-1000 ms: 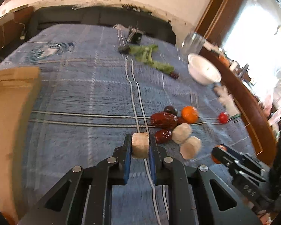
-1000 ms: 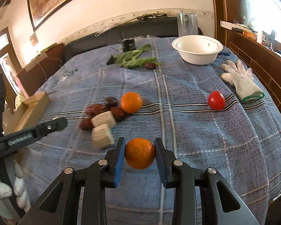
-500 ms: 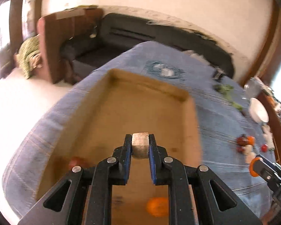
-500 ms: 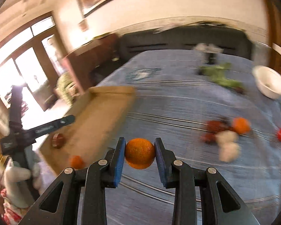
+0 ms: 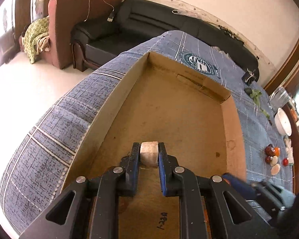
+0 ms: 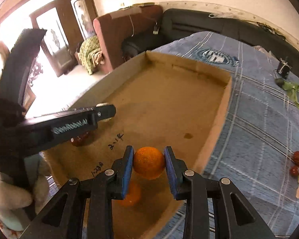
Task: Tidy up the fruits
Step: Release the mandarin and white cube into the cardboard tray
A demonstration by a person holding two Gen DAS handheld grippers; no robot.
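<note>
While both grippers hang over the cardboard box (image 5: 232, 123), I judge the release the risky part. My left gripper (image 5: 149, 156) pinches a pale cut fruit chunk (image 5: 149, 155) low over the box floor, near its left wall; it may be touching. My right gripper (image 6: 149, 164) pinches an orange (image 6: 149, 162) above the box's near right corner, close to the wall. Dropped from there, the round orange could roll or bounce against the second orange (image 6: 129, 195) lying beneath, or clip the rim and go out. A dark red fruit (image 6: 79, 139) also lies inside, by the left wall. More fruit (image 5: 274, 157) waits on the blue cloth (image 5: 49, 139).
</note>
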